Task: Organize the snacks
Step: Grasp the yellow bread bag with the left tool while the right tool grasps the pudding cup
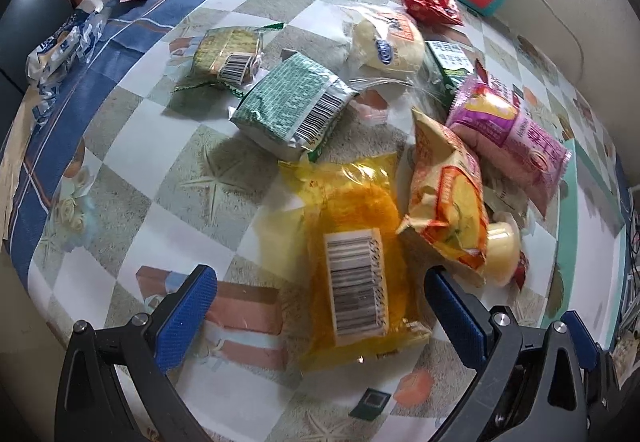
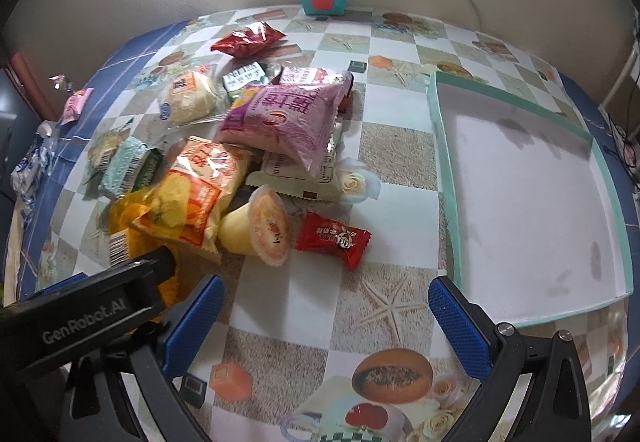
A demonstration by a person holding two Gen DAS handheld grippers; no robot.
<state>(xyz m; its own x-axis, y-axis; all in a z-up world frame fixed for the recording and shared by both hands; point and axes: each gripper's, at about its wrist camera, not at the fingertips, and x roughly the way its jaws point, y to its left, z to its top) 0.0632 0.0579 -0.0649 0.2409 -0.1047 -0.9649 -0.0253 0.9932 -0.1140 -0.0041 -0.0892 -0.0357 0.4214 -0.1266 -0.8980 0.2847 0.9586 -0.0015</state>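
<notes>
Rightward, bare tablecloth [image 2: 396,158] separates the snack pile [image 2: 240,146] from the tray [image 2: 444,162].

Glossy plastic yellow snack wrapper [image 1: 352,242]; crinkly foil green packet [image 1: 292,110] at eleven o'clock; smooth printed tablecloth [image 2: 304,322]; ribbed blue finger pads [image 1: 188,306].

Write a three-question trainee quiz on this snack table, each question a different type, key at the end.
1. True or false: the white tray already holds snacks.
2. Multiple choice: the yellow packet lies between which gripper's fingers? A) left gripper B) right gripper
3. Fill in: the jelly cup lies on its ____, beside the red candy.

Key: 1 false; 2 A; 3 side. Both grippers are open.
</notes>
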